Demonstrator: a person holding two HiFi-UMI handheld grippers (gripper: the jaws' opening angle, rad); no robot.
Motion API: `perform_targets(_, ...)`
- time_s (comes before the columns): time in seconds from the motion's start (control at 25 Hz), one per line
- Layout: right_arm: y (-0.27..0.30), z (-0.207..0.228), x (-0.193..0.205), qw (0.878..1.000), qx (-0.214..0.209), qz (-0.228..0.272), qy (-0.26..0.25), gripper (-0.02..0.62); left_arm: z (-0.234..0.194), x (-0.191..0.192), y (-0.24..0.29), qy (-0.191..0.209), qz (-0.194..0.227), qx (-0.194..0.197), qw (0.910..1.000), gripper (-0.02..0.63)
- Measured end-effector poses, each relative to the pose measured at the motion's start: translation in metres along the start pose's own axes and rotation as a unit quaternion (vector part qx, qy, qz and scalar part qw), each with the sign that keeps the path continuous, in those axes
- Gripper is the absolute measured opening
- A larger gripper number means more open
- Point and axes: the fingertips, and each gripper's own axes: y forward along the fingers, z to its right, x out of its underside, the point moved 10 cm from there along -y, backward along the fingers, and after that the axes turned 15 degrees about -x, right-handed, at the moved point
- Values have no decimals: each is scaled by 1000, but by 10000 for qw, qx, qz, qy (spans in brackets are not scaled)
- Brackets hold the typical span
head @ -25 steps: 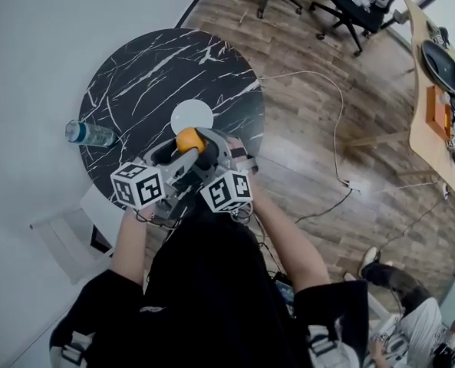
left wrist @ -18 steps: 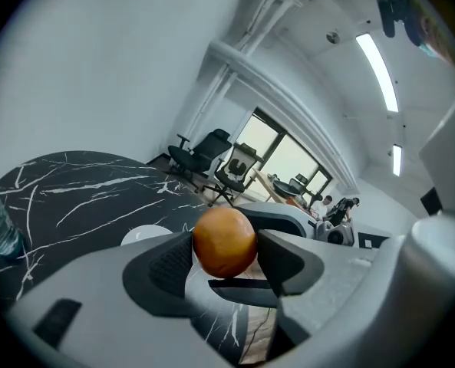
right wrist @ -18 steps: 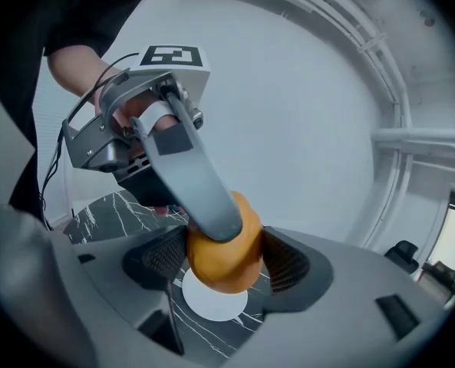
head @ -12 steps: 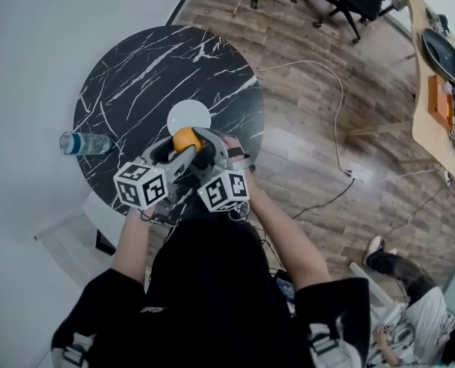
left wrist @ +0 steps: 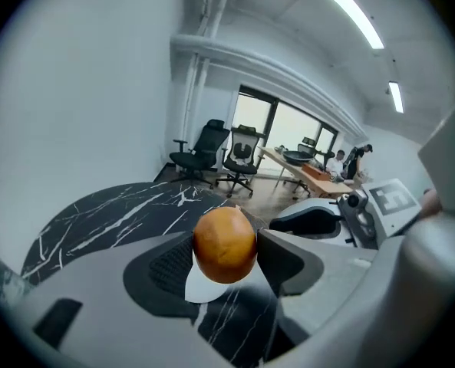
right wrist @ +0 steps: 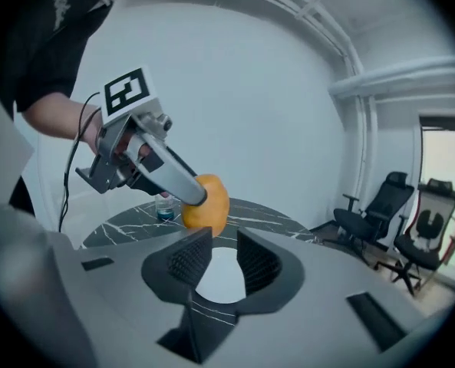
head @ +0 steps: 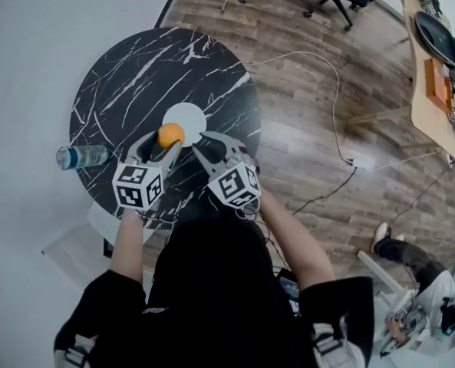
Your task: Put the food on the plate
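The person is leaning over a round black marbled table point(head: 135, 75), holding a gripper in each hand. The left gripper point(head: 163, 146) is gripping an orange point(left wrist: 224, 244) between its two pads point(left wrist: 168, 261) – the jaws are standing wide, pressed on either side of the fruit. The orange is sitting over the near rim of a white plate point(head: 190, 116) that is lying near the middle of the table; whether it is touching the plate cannot be told. The right gripper point(head: 210, 146) is hovering just beside the left one, on the person's side of the plate, and its jaws are closing to a narrow gap with nothing between them – only the plate is showing through that gap in the right gripper view, with the orange just beyond the fingertips. A clear water bottle point(head: 81, 156) is lying at the table's left edge, well apart from the plate. Black office chairs point(right wrist: 380, 205) are standing on the wooden floor beyond the table.
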Motion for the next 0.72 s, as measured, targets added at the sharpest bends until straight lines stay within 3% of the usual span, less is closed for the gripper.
perform_targets(0.12, -4, 13, 4, 9977, 115, 134, 652, 8, -2, -4, 5, 501, 33, -168, 9986, 256)
perform_targets(0.24, -4, 21, 11, 9942, 272, 168, 1025, 2, -1, -6, 12, 887, 61, -216, 9958, 254)
perform_targets(0.48, 0, 24, 18, 9913, 532, 100, 1203, 2, 2, 1, 30, 1613, -64, -326, 9863, 252)
perform_targets(0.72, 7, 25, 31, 9872, 621, 129, 1462, 0, 2, 13, 54, 1902, -254, -273, 9810, 252)
